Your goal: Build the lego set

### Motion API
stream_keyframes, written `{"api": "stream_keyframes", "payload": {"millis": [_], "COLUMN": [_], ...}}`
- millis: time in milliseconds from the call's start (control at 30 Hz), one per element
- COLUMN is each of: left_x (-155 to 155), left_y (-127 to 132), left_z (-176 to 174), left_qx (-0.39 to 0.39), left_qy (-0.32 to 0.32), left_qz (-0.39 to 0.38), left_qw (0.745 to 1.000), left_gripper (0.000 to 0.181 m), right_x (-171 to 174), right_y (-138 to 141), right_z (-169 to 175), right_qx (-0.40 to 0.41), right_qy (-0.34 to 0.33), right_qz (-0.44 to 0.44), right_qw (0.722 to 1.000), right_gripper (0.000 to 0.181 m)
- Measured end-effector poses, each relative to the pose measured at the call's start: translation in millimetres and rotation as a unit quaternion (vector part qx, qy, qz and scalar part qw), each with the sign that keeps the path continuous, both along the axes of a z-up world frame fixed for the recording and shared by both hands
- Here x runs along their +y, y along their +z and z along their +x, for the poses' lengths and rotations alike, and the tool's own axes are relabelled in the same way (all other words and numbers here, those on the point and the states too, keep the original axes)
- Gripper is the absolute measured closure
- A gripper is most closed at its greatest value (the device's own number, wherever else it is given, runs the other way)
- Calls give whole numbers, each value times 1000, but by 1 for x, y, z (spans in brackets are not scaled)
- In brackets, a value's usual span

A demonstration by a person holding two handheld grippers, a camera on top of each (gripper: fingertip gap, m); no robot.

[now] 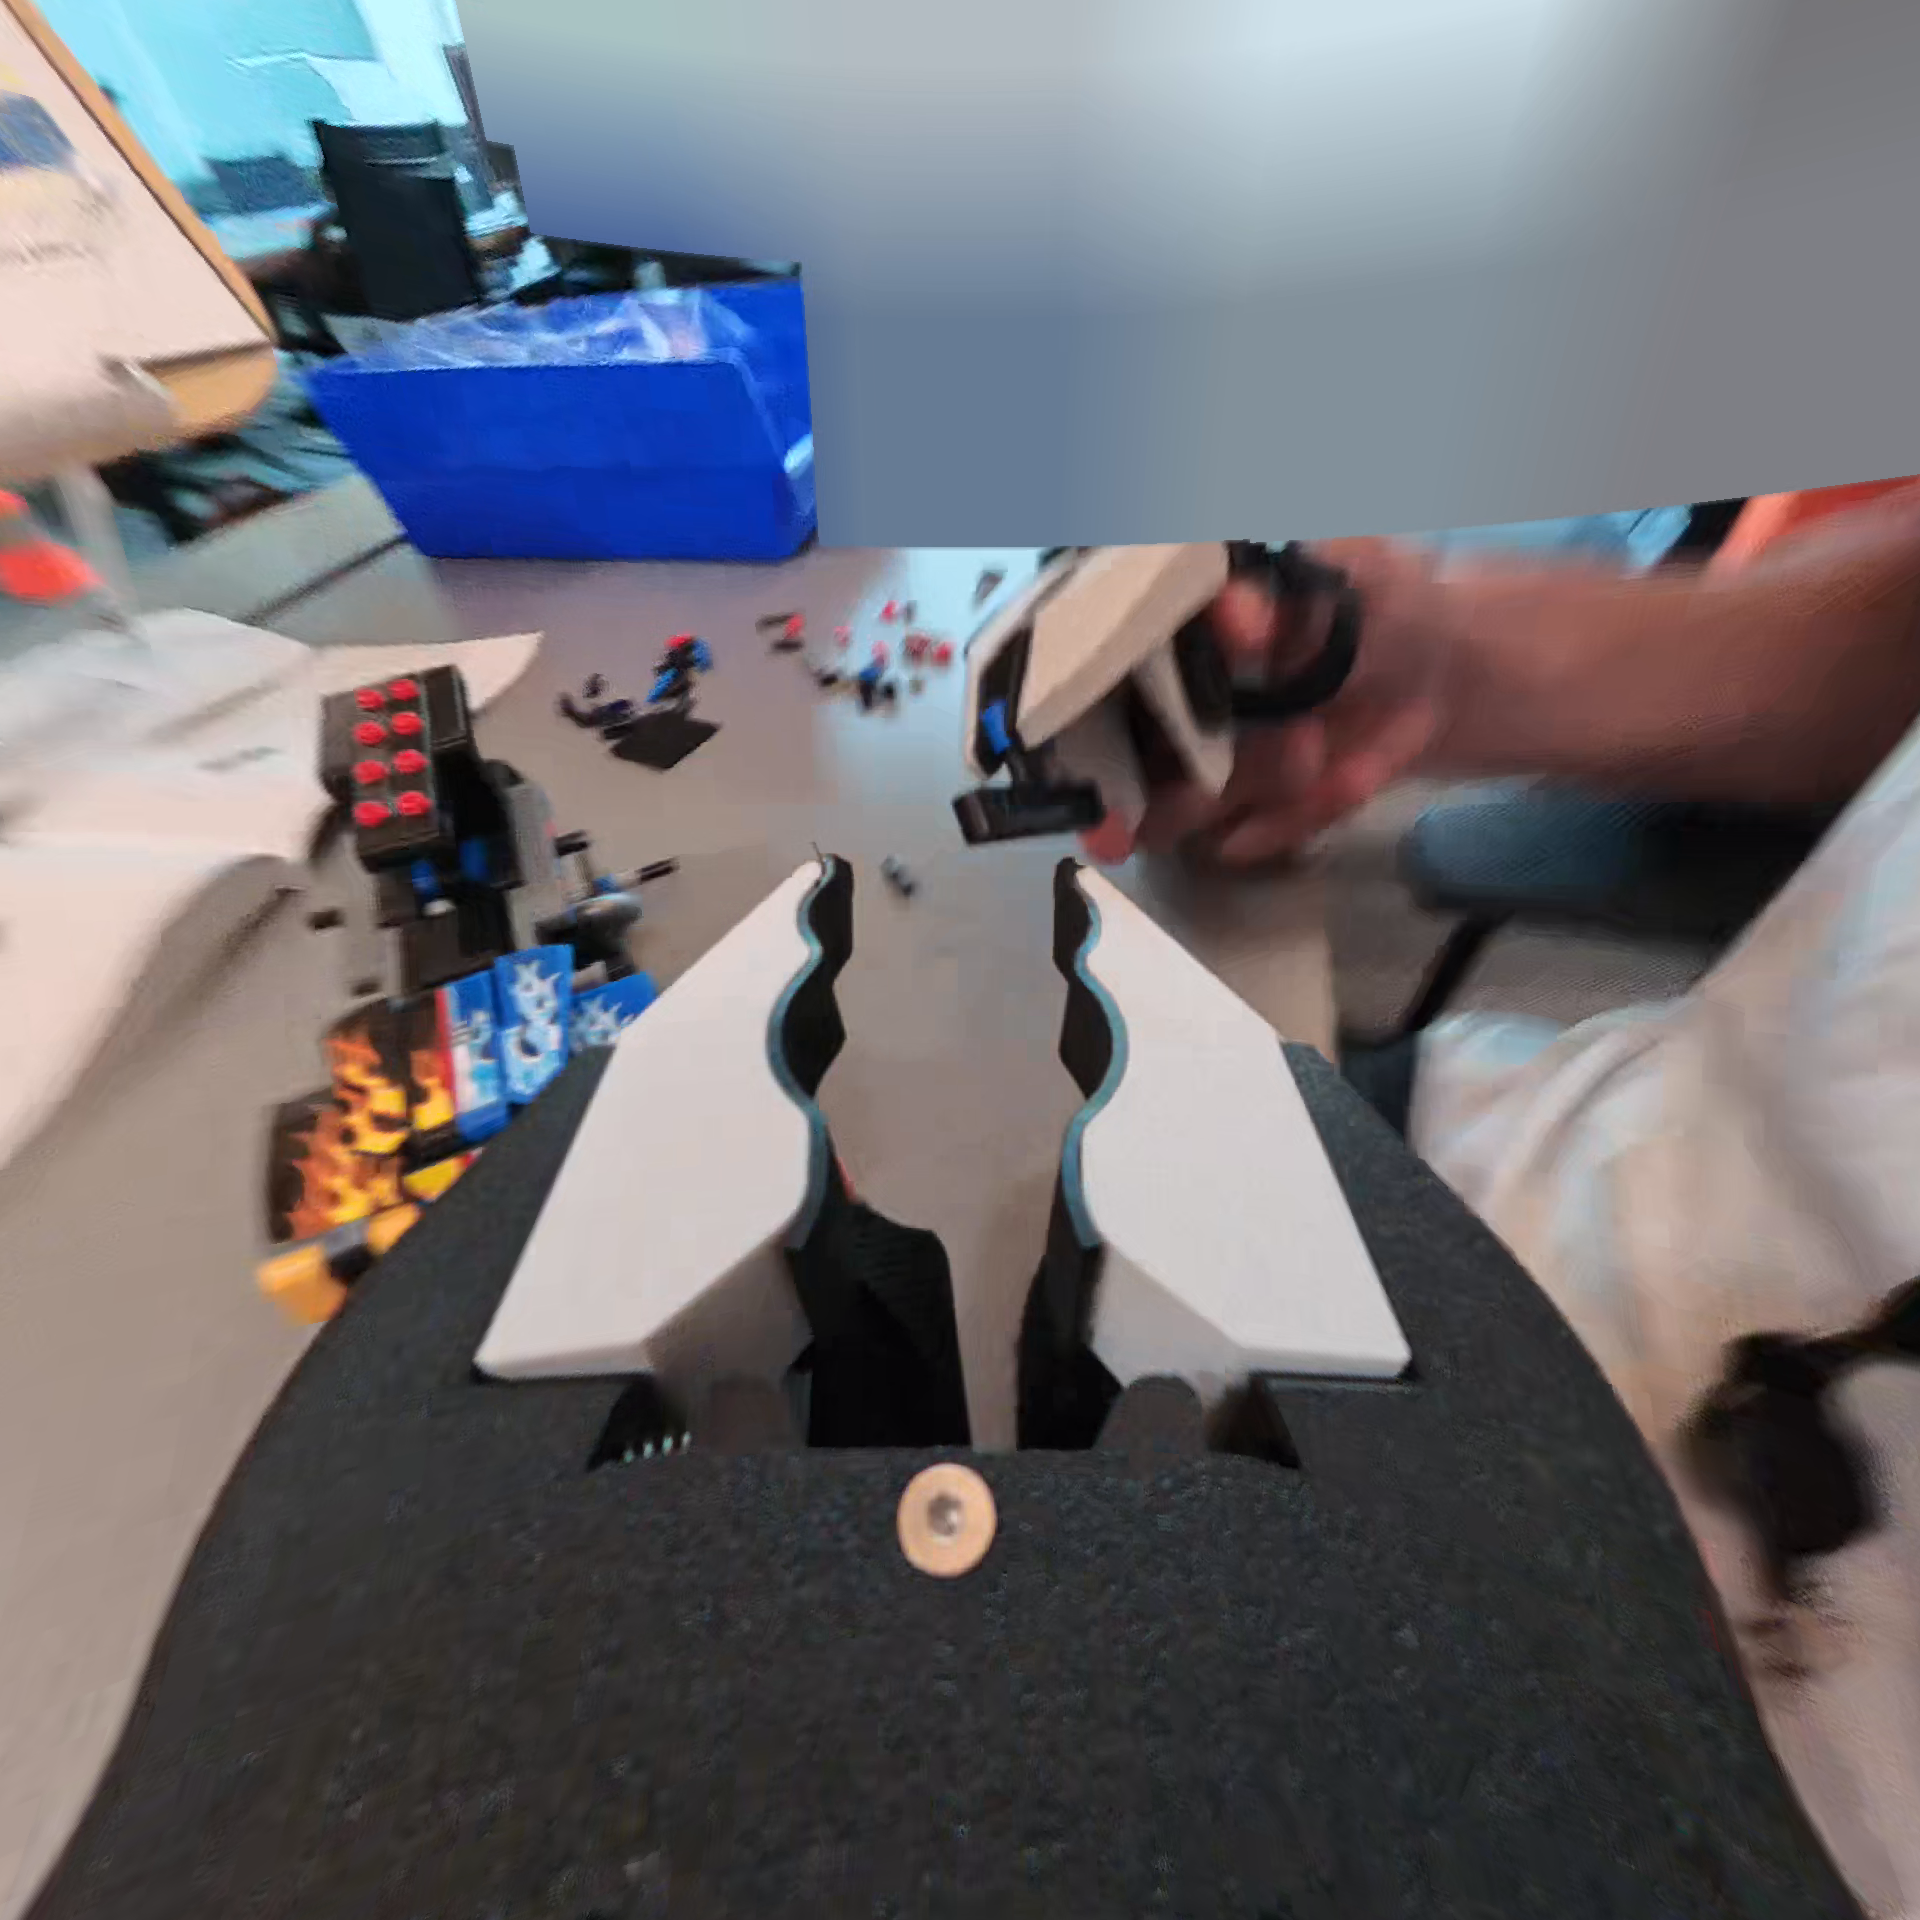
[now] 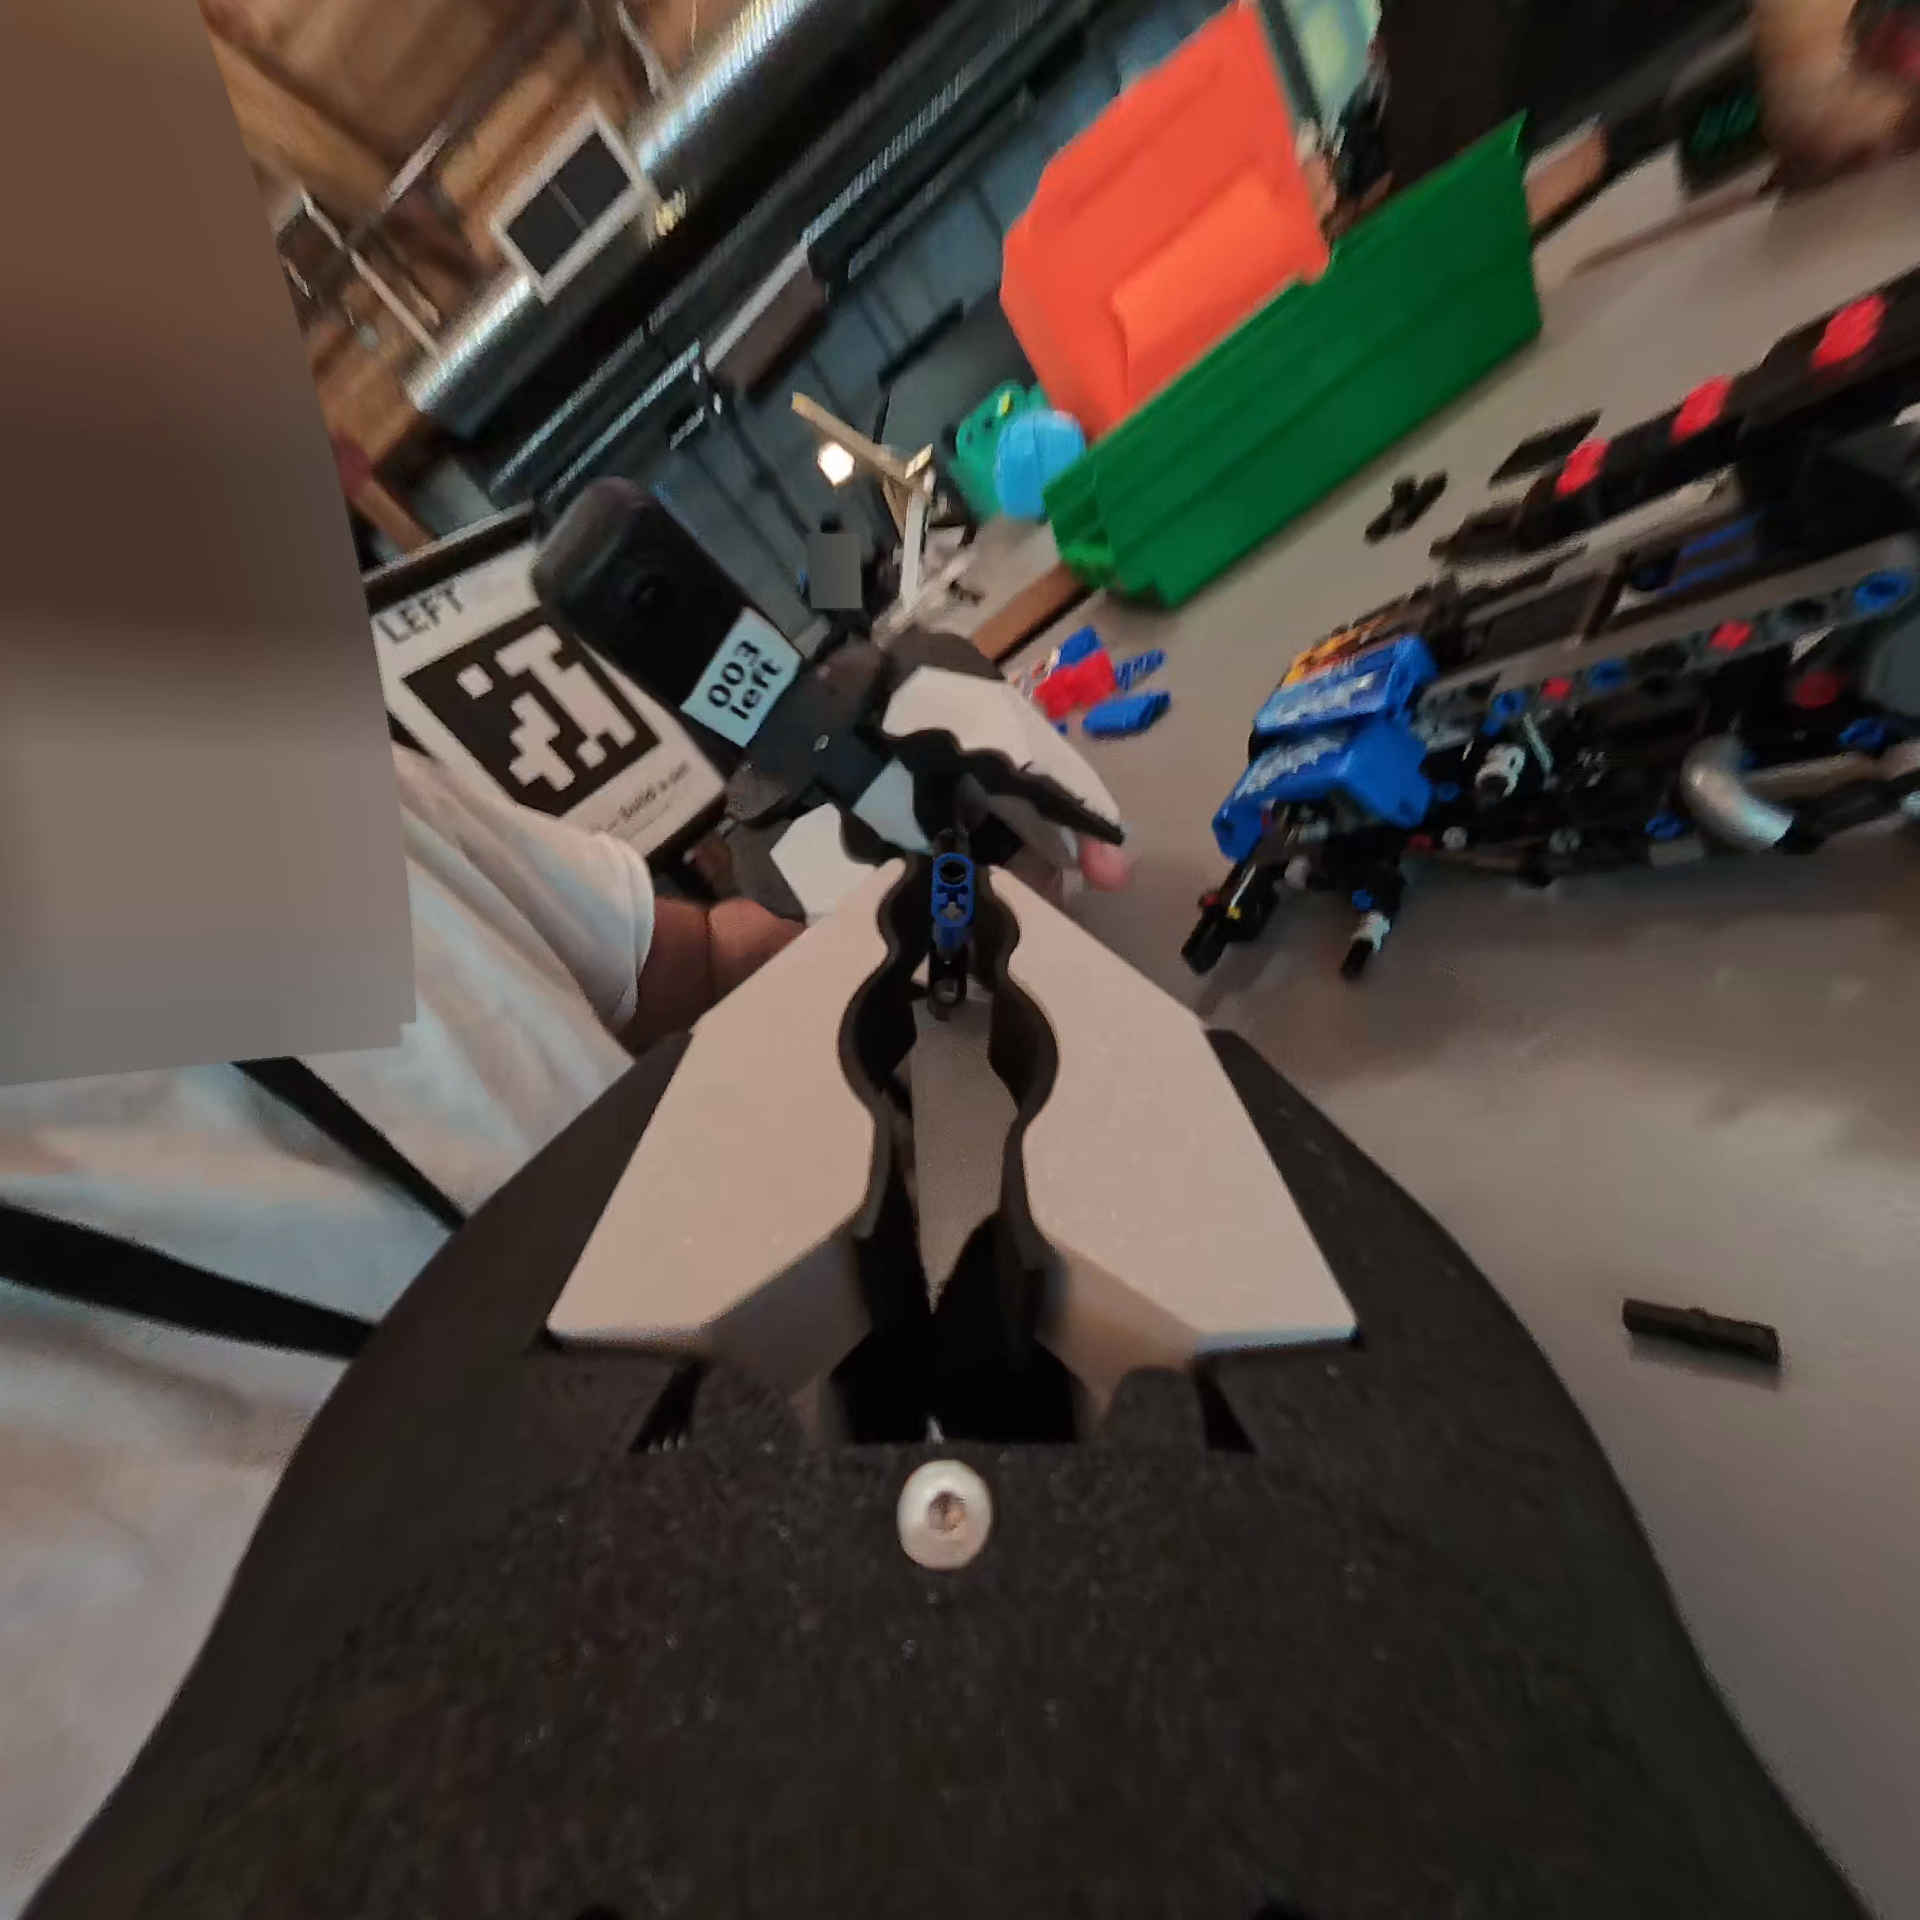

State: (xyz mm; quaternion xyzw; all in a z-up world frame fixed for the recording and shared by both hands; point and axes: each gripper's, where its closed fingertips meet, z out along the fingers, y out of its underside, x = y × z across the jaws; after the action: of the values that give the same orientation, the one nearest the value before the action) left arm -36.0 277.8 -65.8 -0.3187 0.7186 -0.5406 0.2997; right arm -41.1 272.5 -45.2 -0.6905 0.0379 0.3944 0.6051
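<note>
My left gripper (image 1: 954, 883) is open and empty above the grey table. It also shows in the right wrist view (image 2: 1049, 810), just beyond my right gripper. My right gripper (image 2: 948, 896) is shut on a small black and blue lego piece (image 2: 950, 914), held above the table. In the left wrist view the right gripper (image 1: 1023, 774) is at the upper right with the piece (image 1: 1023, 812) sticking out of it. The partly built lego vehicle (image 1: 457, 862), black with red studs and blue and flame panels, lies left of my left gripper. It also shows in the right wrist view (image 2: 1558, 686).
Loose lego pieces (image 1: 862, 649) are scattered on the far table. A blue bin (image 1: 582, 447) stands behind, papers (image 1: 156, 790) lie at the left. In the right wrist view, a green bin (image 2: 1309, 416), an orange bin (image 2: 1164, 229), loose red and blue pieces (image 2: 1101, 686) and a black pin (image 2: 1700, 1332). My left and right fingertips are right by each other. The black pin (image 2: 1700, 1332) is about 12 cm from both grippers' fingertips. My left wrist view (image 1: 898, 875) looks at it from another angle.
</note>
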Motion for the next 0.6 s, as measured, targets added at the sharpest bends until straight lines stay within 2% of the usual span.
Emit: {"api": "stream_keyframes", "payload": {"millis": [100,167,367,600], "left_x": [-7,-9,-12,-16], "left_y": [23,29,33,34], "left_z": [-6,-6,-6,-13], "left_qx": [39,49,46,41], "left_qy": [-54,-70,-83,-107], "left_qz": [-165,-213,-229,-222], "left_qw": [984,973,969,968], "left_gripper": [154,161,175,175], "right_x": [4,7,8,1], "right_y": [13,15,21,20], "right_z": [1,0,-1,-7], "right_qx": [-25,-23,-23,-60], "right_qy": [-52,-58,-64,-57], "right_qz": [56,68,96,101], "right_qw": [997,996,993,991], "right_gripper": [175,175,174,174]}}
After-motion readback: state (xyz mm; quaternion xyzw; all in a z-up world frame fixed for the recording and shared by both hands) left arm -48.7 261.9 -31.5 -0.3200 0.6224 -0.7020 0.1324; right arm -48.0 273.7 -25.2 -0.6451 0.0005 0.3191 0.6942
